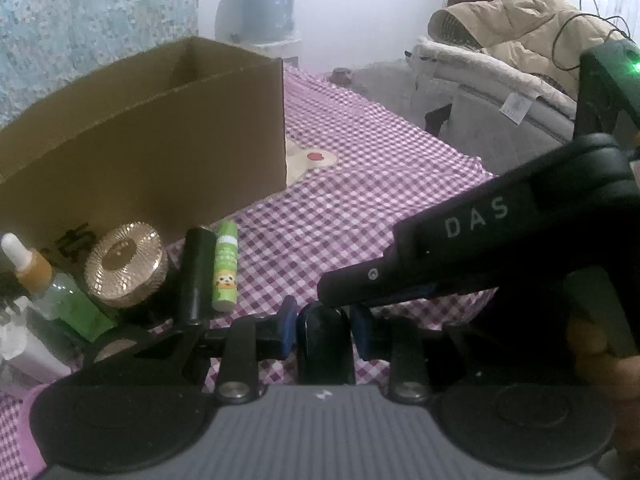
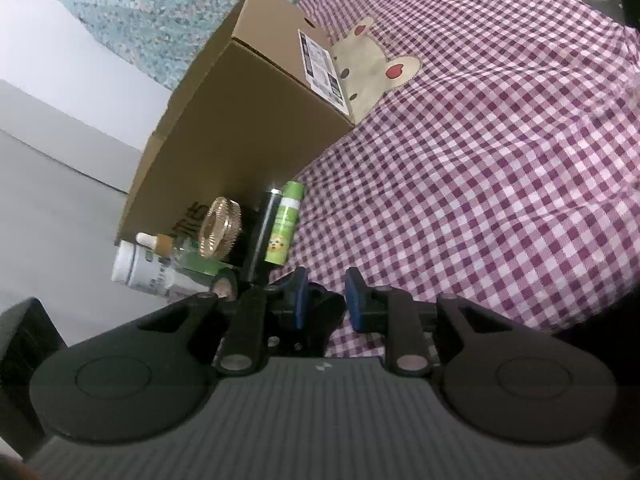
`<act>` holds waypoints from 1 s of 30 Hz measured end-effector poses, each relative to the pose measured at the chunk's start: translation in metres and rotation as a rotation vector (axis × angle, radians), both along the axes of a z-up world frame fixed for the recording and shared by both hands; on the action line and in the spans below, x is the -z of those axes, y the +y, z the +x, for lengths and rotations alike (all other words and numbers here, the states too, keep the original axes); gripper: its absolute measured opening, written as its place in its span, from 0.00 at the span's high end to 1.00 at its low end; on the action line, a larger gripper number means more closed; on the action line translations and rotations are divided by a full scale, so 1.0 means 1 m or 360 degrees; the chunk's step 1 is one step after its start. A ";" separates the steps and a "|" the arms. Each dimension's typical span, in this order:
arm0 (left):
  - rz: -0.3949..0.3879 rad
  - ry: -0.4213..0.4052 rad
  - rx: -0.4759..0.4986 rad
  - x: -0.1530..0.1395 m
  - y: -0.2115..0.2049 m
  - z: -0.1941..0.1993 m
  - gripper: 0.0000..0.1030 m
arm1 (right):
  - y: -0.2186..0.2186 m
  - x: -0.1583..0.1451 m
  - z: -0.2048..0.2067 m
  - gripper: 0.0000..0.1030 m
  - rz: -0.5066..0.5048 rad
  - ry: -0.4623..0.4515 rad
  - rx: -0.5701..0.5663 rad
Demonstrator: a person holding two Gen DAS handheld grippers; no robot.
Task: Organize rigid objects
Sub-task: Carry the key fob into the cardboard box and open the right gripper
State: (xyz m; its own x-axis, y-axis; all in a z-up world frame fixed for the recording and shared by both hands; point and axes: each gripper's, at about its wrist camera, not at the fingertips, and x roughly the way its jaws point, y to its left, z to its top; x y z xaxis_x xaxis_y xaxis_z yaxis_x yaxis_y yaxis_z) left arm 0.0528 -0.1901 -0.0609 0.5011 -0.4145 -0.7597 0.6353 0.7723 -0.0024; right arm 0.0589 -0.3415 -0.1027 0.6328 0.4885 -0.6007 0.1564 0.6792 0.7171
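A small glossy black item (image 1: 324, 336) lies on the purple gingham cloth (image 1: 360, 200), and my left gripper (image 1: 325, 330) is shut on it, its blue pads (image 1: 289, 328) pressing both sides. From the right, my right gripper (image 1: 340, 288) reaches in just above the same spot. In the right wrist view its blue pads (image 2: 355, 300) hold the black item (image 2: 322, 304) too, right gripper (image 2: 326, 300) shut. To the left lie a green tube (image 1: 225, 266) (image 2: 285, 224), a black tube (image 1: 196, 276) (image 2: 262, 232) and a gold-lidded jar (image 1: 126, 264) (image 2: 220, 228).
An open cardboard box (image 1: 160, 140) (image 2: 248, 120) stands behind the items. A dropper bottle (image 1: 36, 268) (image 2: 160, 244) and a white bottle (image 1: 24, 352) (image 2: 136, 268) lie at the far left. A beige jacket (image 1: 520, 24) drapes a chair at the back right. Bare gingham spreads right of the box.
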 end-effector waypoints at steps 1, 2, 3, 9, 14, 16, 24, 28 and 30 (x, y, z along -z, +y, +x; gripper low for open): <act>-0.0002 -0.0015 -0.0002 -0.002 0.000 -0.001 0.72 | -0.001 -0.001 -0.001 0.80 0.0020 -0.0007 0.0003; -0.0008 -0.0030 -0.0007 -0.004 0.001 -0.002 0.72 | -0.001 -0.003 -0.002 0.80 0.0030 -0.0019 0.0003; -0.0018 -0.0044 -0.0013 -0.007 0.003 -0.003 0.72 | -0.001 -0.005 -0.002 0.80 0.0034 -0.0033 0.0001; -0.0079 -0.0138 -0.0066 -0.029 0.014 -0.006 0.78 | 0.007 -0.029 0.004 0.80 0.0039 -0.0136 -0.0043; -0.0158 -0.0228 -0.0138 -0.063 0.029 0.002 0.97 | 0.023 -0.071 0.020 0.80 0.0006 -0.0307 -0.0144; -0.0186 -0.0261 -0.0171 -0.074 0.035 0.010 0.97 | 0.031 -0.085 0.028 0.80 -0.0040 -0.0371 -0.0175; -0.0228 -0.0200 -0.0216 -0.074 0.054 0.023 0.81 | 0.021 -0.096 0.032 0.79 -0.0114 -0.0440 -0.0123; -0.0227 -0.0042 -0.0101 -0.056 0.050 0.011 0.72 | 0.009 -0.070 0.016 0.77 -0.0109 -0.0271 -0.0101; -0.0222 0.0070 -0.0048 -0.043 0.042 0.009 0.71 | 0.005 -0.053 0.009 0.76 -0.0100 -0.0172 -0.0086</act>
